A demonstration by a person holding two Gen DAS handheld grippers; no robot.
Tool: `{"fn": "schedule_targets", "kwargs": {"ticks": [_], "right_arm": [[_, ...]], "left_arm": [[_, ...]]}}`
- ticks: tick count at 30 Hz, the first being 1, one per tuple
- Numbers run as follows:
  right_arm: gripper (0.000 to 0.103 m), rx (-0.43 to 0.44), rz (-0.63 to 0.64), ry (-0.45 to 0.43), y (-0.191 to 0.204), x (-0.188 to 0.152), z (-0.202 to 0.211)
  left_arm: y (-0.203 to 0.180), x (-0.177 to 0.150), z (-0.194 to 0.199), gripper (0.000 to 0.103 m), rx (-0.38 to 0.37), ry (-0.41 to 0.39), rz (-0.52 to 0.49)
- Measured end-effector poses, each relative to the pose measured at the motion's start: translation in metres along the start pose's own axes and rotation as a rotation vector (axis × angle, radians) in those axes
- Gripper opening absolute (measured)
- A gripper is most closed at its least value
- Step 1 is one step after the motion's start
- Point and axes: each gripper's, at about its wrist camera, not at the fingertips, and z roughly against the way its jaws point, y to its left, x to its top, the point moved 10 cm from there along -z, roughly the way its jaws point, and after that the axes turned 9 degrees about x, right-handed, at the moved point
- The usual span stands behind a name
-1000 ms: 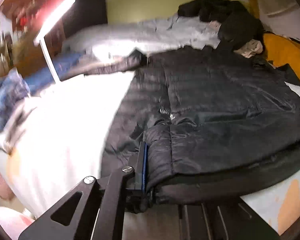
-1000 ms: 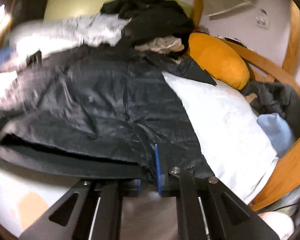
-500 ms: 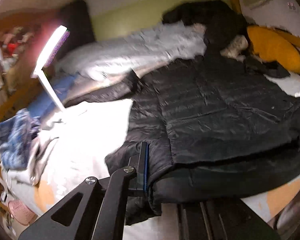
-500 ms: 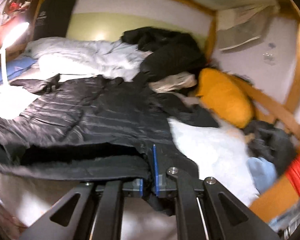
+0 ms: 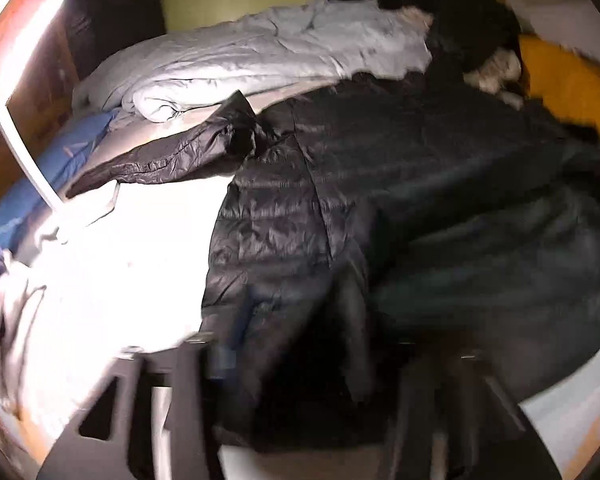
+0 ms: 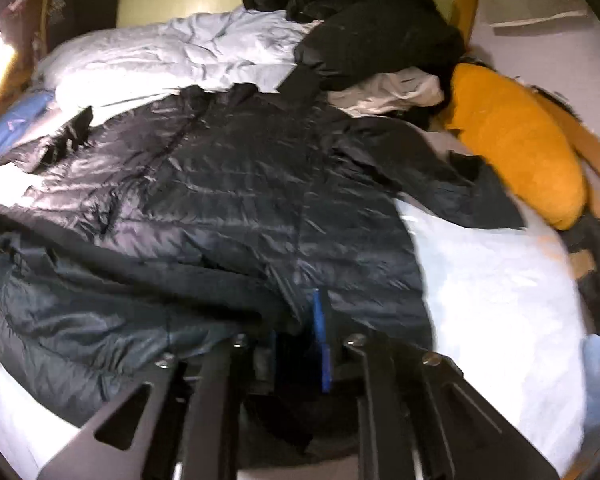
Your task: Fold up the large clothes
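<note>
A large black quilted puffer jacket [image 5: 400,184] lies spread on the white bed, one sleeve reaching left. It also fills the right wrist view [image 6: 236,200]. My left gripper [image 5: 300,352] is shut on the jacket's bottom hem, which bunches over the fingers and hides the right one. My right gripper [image 6: 300,344] is shut on the hem at the jacket's other corner, the cloth pinched between the blue pads [image 6: 320,332]. The lower edge is lifted and folded over toward the jacket's middle, showing the dull lining [image 6: 80,312].
A grey duvet [image 5: 260,56] and a black garment pile [image 6: 364,28] lie at the back. An orange pillow [image 6: 516,140] sits at the right by the wooden bed frame. A lit desk lamp [image 5: 24,80] stands at the left. Blue cloth [image 5: 40,168] lies beside it.
Both grippers have carried the hem up and forward over the jacket. The lower part now bunches and drapes over the left fingers. Both views are motion-blurred.
</note>
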Motion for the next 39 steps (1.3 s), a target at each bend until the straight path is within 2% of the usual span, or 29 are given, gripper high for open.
{"fn": "schedule_targets", "kwargs": {"ticks": [1, 2, 3, 4, 5, 8, 11, 15, 19, 21, 22, 24, 25, 27, 29, 32, 34, 39], "right_arm": [[0.042, -0.011, 0.012, -0.021, -0.002, 0.003, 0.0], [0.063, -0.027, 0.021, -0.051, -0.003, 0.006, 0.003], [0.072, -0.039, 0.032, -0.111, -0.004, 0.013, 0.011], [0.086, -0.046, 0.037, -0.149, -0.005, 0.018, 0.016], [0.095, -0.057, 0.036, -0.186, -0.006, 0.022, 0.022], [0.103, -0.061, -0.009, -0.281, -0.014, 0.03, 0.043], [0.103, -0.07, -0.056, -0.284, -0.025, 0.03, 0.056], [0.103, -0.007, -0.082, -0.249, -0.023, 0.025, 0.07], [0.103, 0.179, -0.071, -0.148, -0.002, 0.003, 0.062], [0.103, 0.256, -0.046, -0.077, 0.013, -0.01, 0.05], [0.103, 0.266, -0.033, -0.05, 0.017, -0.014, 0.044], [0.103, 0.234, -0.008, 0.014, 0.019, -0.026, 0.028], [0.103, 0.174, -0.002, 0.075, 0.013, -0.034, 0.014], [0.103, 0.116, -0.026, 0.129, 0.0, -0.043, -0.003], [0.103, 0.071, -0.094, 0.172, -0.019, -0.047, -0.018], [0.103, 0.015, -0.143, 0.148, -0.042, -0.04, -0.017], [0.103, -0.014, -0.15, 0.107, -0.05, -0.033, -0.008], [0.103, 0.076, -0.123, -0.005, -0.028, -0.016, 0.029]], "left_arm": [[0.002, 0.004, 0.002, 0.088, 0.005, -0.024, 0.017], [0.004, 0.01, 0.006, 0.094, 0.014, -0.064, 0.03], [0.004, 0.015, 0.01, 0.094, 0.013, -0.095, 0.032], [0.002, 0.02, 0.015, 0.095, -0.002, -0.12, 0.026], [-0.001, 0.023, 0.019, 0.097, -0.02, -0.14, 0.024], [-0.003, 0.028, 0.032, 0.103, -0.031, -0.168, 0.035], [-0.005, 0.018, 0.045, 0.103, -0.067, -0.151, 0.055], [-0.006, 0.007, 0.057, 0.103, -0.063, -0.149, 0.03], [-0.015, 0.001, 0.051, 0.103, -0.122, -0.099, 0.034], [-0.024, -0.001, 0.05, 0.103, -0.158, -0.071, 0.026], [-0.029, -0.002, 0.046, 0.103, -0.162, -0.046, 0.011], [-0.038, -0.012, 0.031, 0.103, -0.119, 0.024, -0.037], [-0.039, -0.02, 0.019, 0.103, -0.072, 0.071, -0.057], [-0.035, -0.031, 0.0, 0.103, -0.018, 0.133, -0.05], [-0.026, -0.033, -0.011, 0.103, -0.005, 0.152, -0.011], [-0.009, -0.024, -0.011, 0.103, 0.017, 0.123, 0.044], [-0.005, -0.018, -0.003, 0.103, -0.003, 0.089, 0.059], [-0.009, 0.002, 0.041, 0.103, -0.043, -0.048, 0.019]]}}
